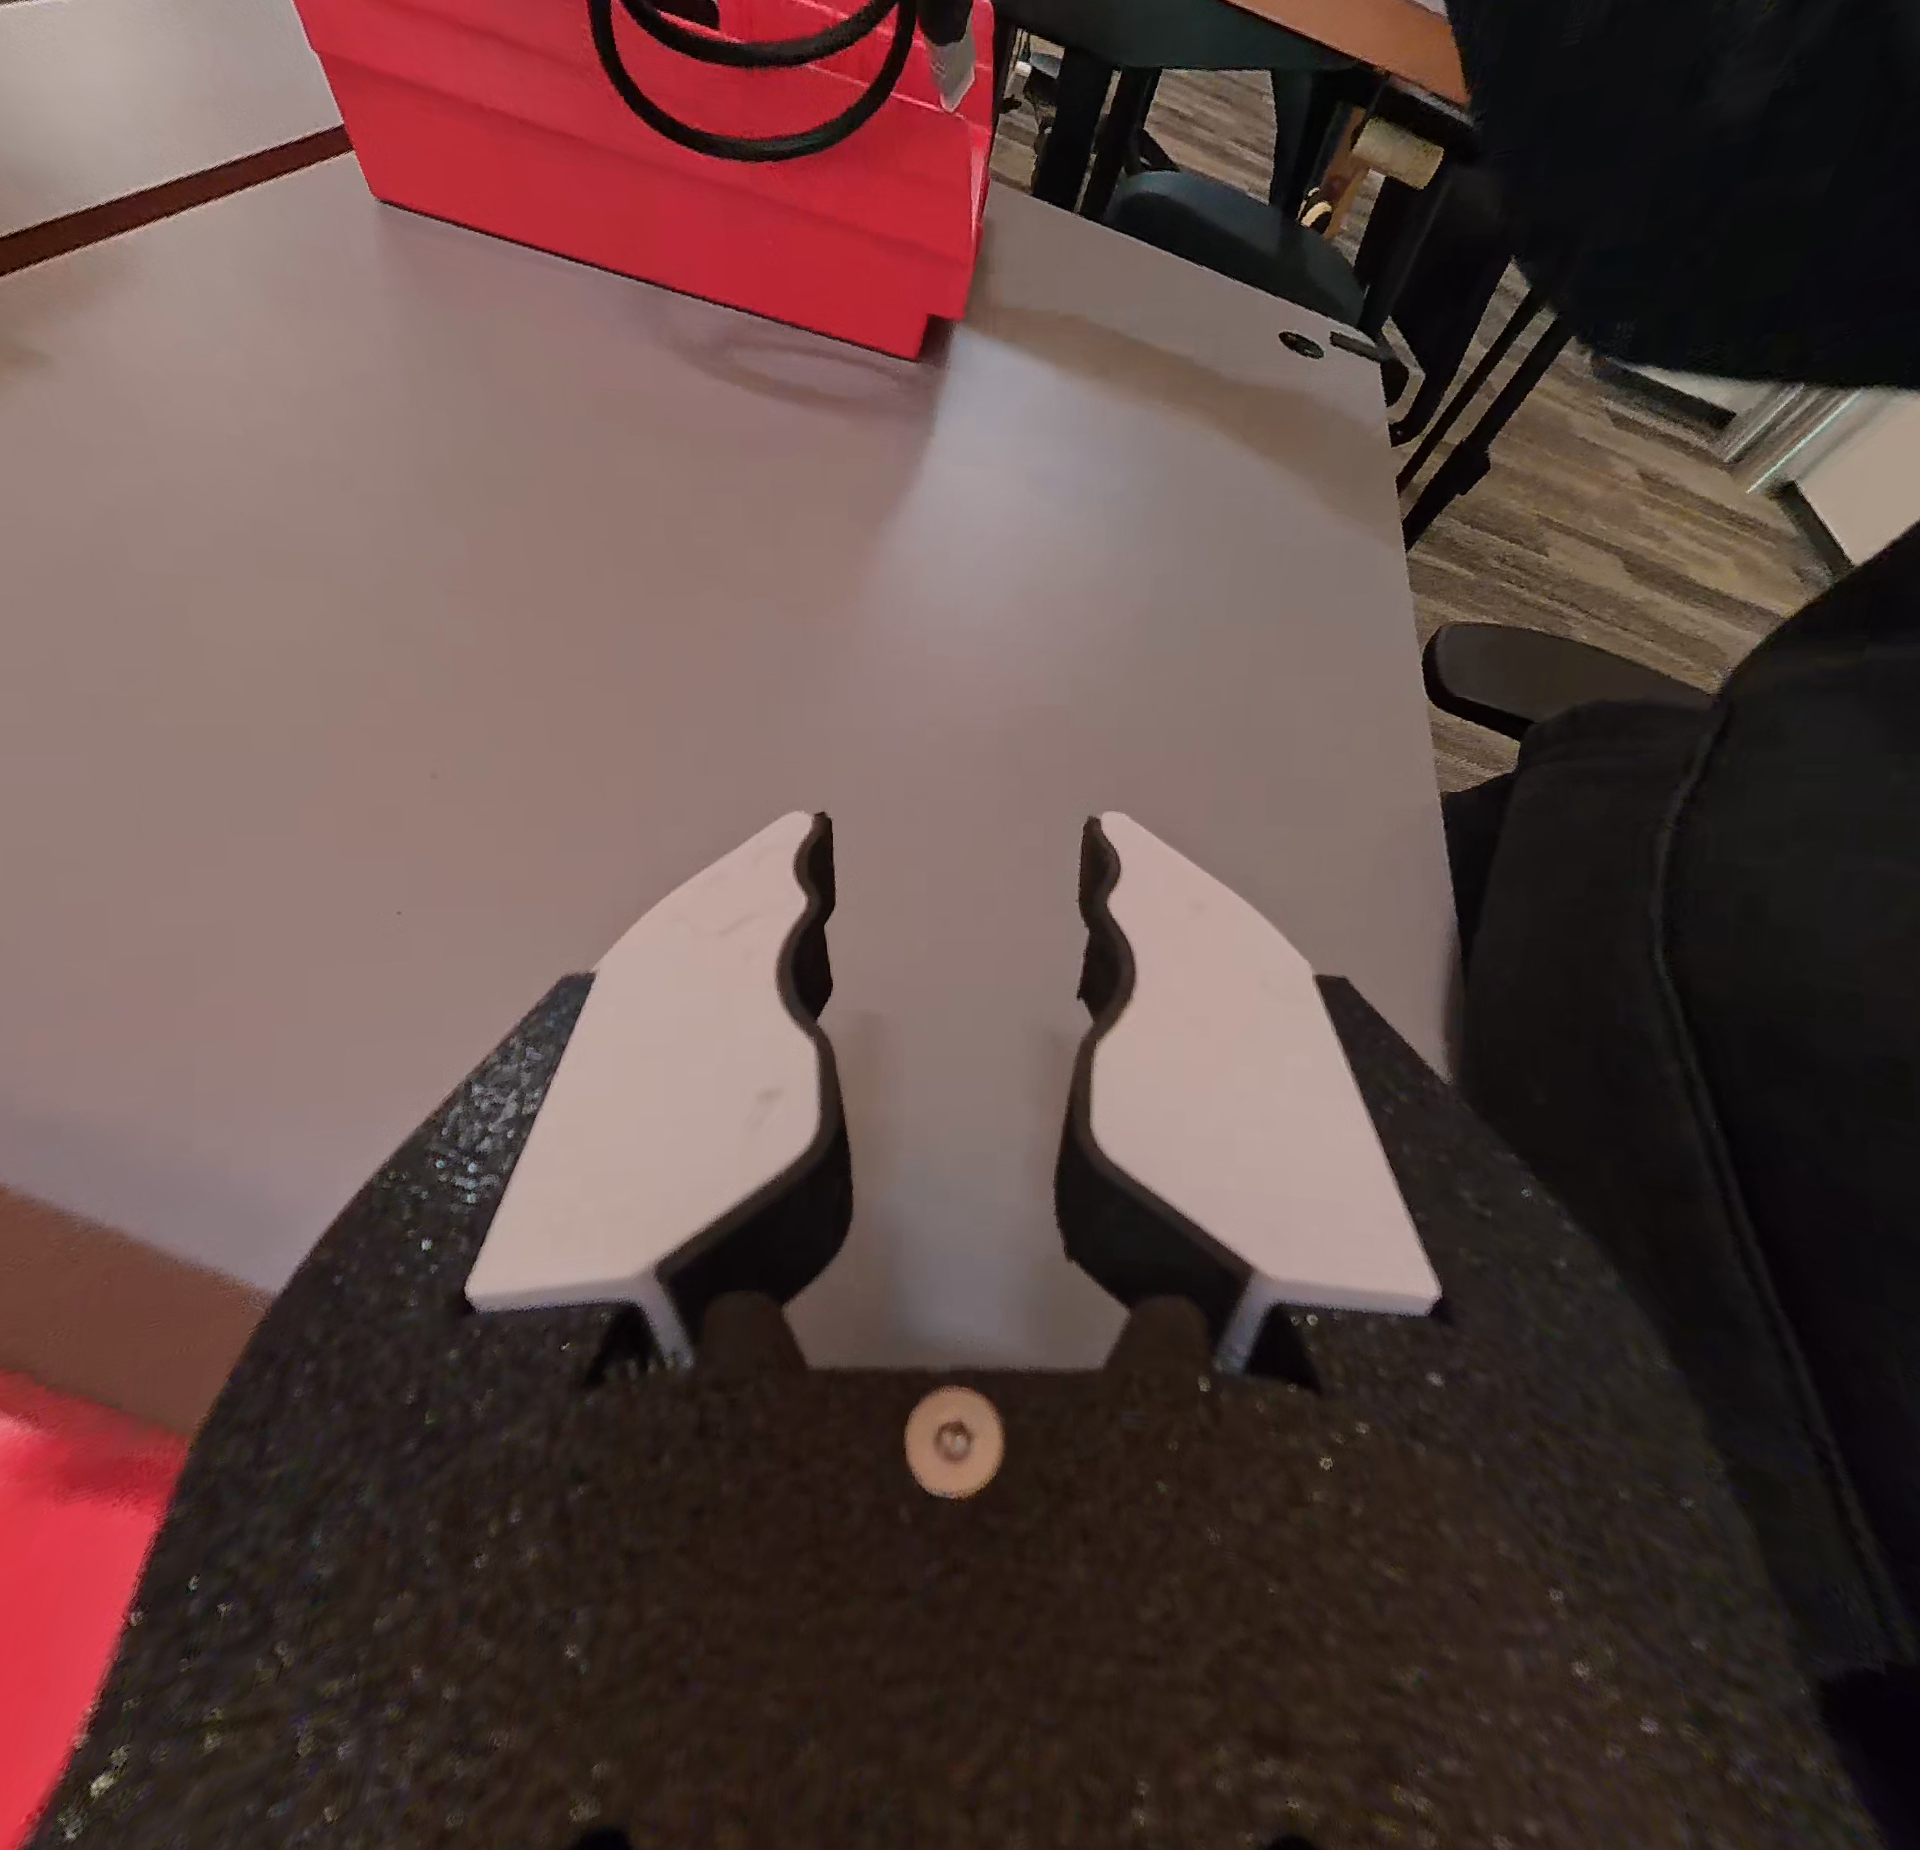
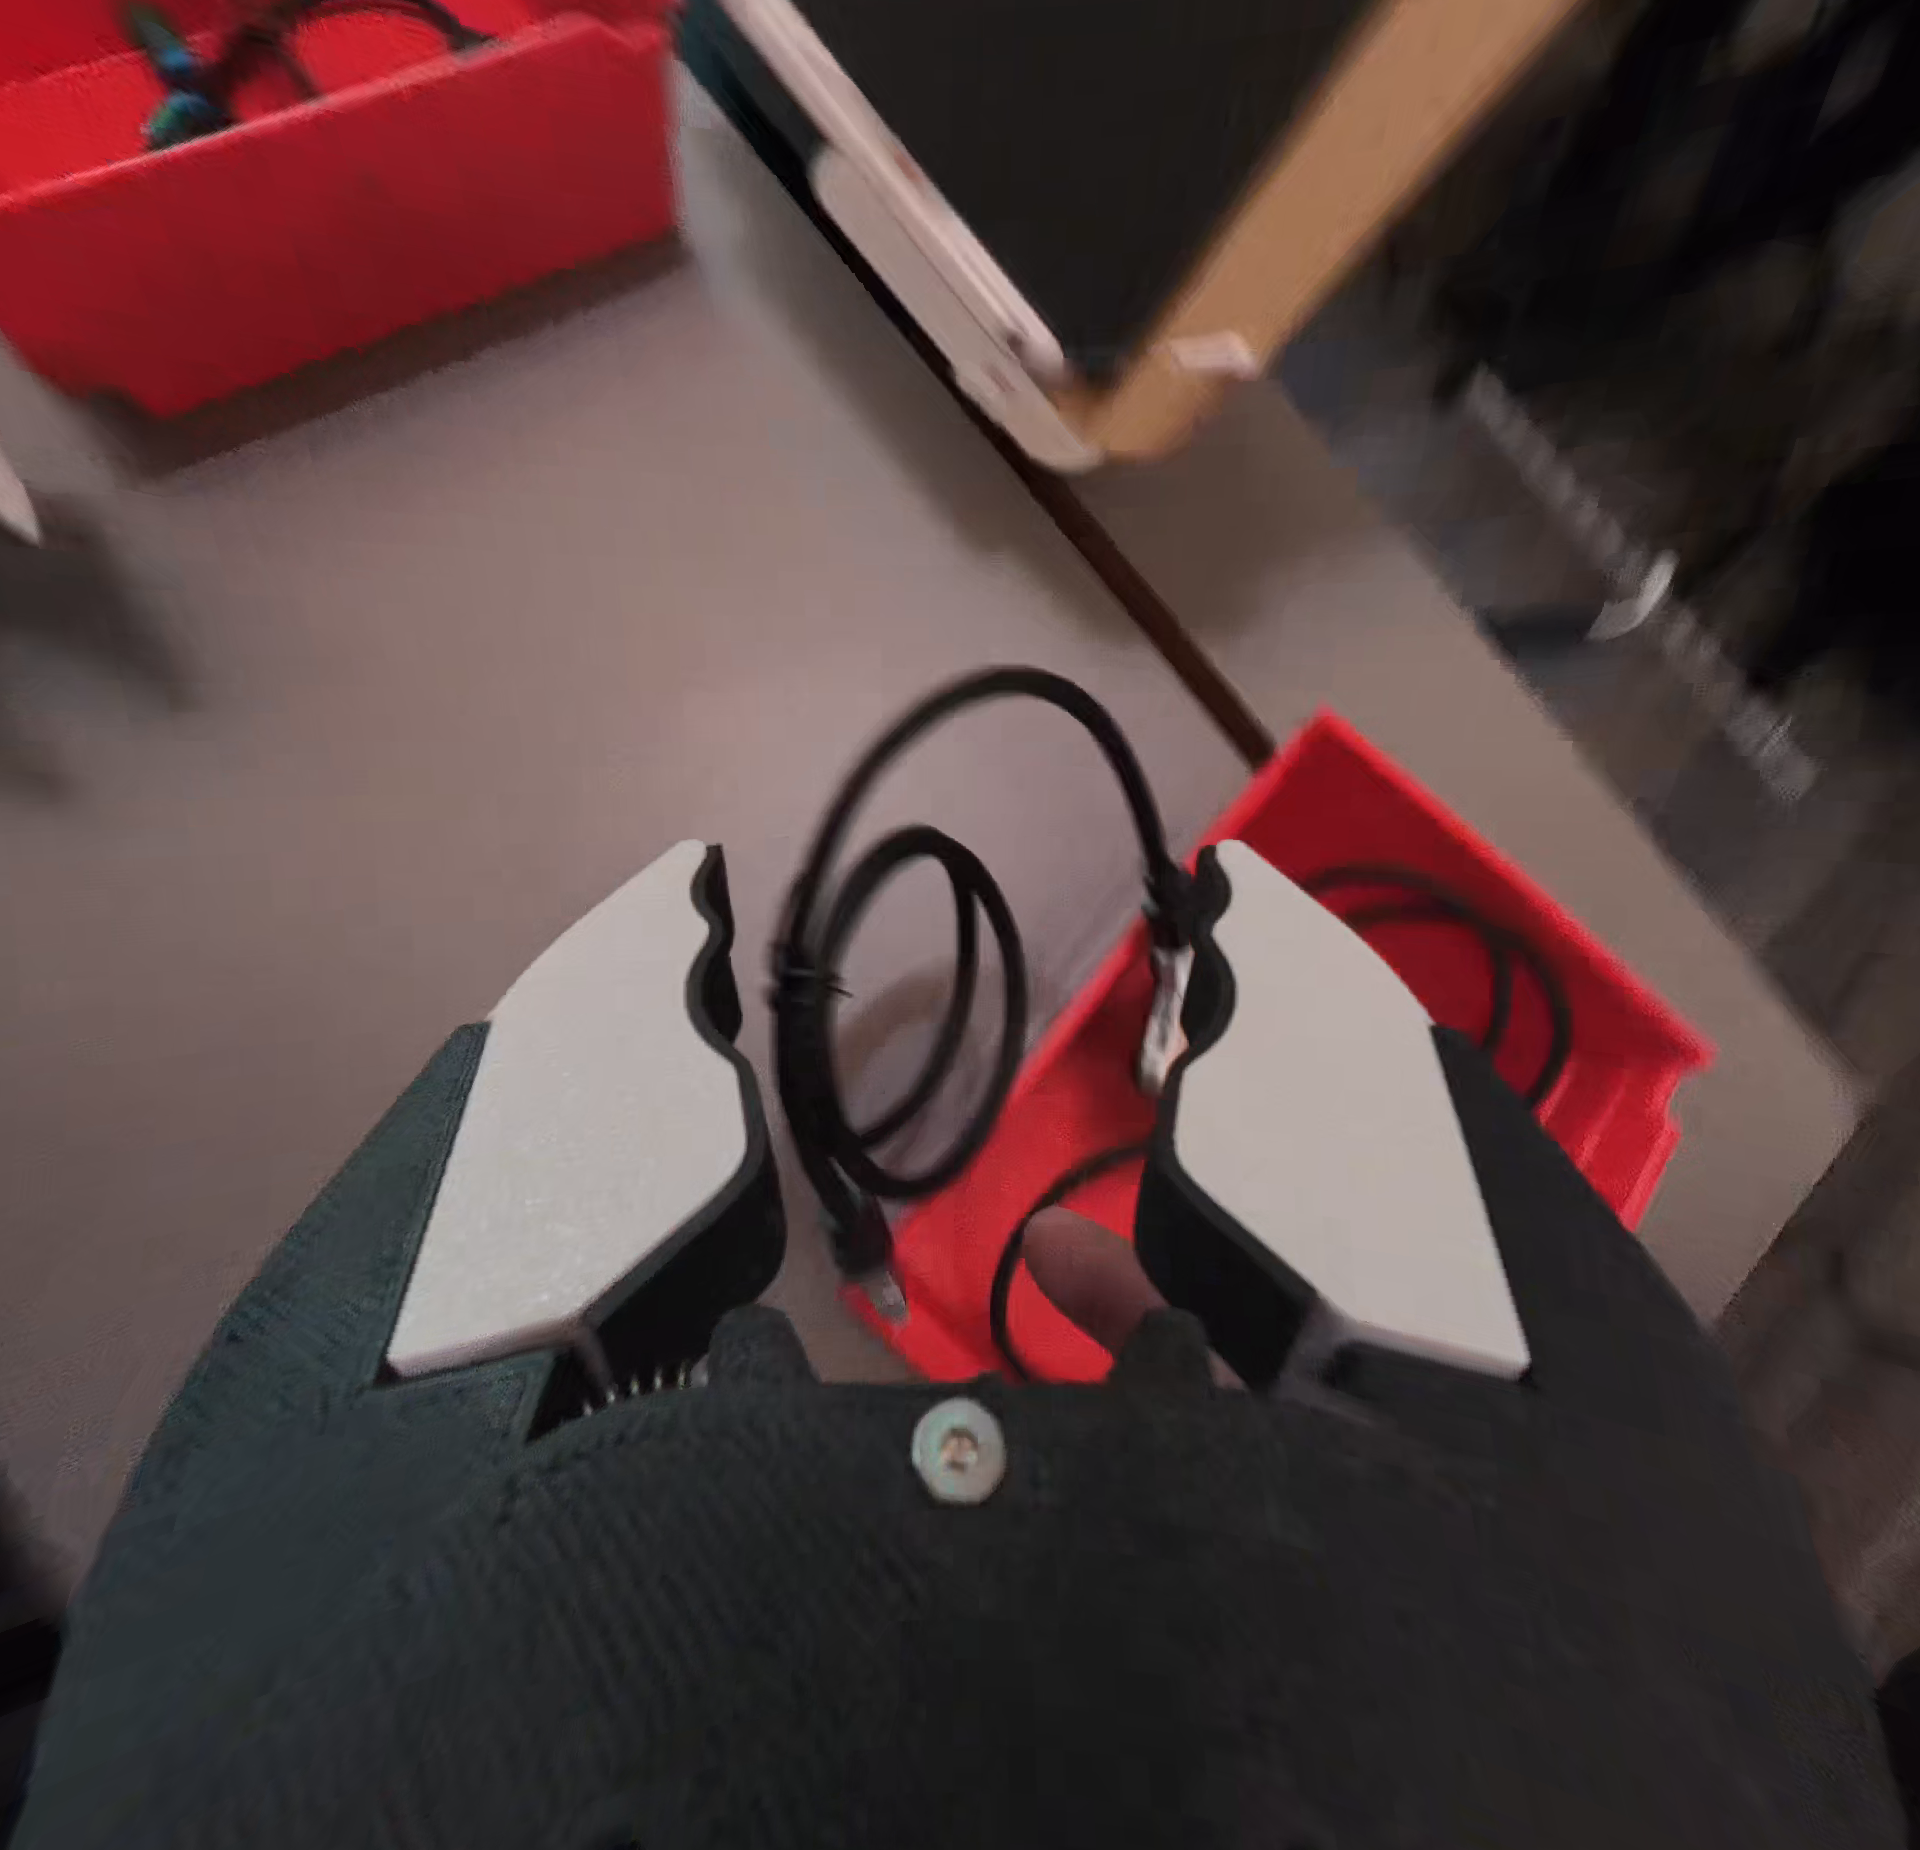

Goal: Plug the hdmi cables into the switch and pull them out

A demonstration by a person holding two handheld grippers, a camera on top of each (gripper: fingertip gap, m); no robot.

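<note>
Grey table (image 2: 468,709) carries a coiled cable (image 2: 904,1011) between the wide-open right hand-held gripper (image 2: 961,865) fingers.

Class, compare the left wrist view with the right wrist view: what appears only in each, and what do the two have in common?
Only the left wrist view shows the left gripper, open above bare grey table, and a dark chair beyond the edge.

Only the right wrist view shows the right gripper, open, a coiled black cable under it, and a near red bin.

Both show a far red bin holding cables.
</note>
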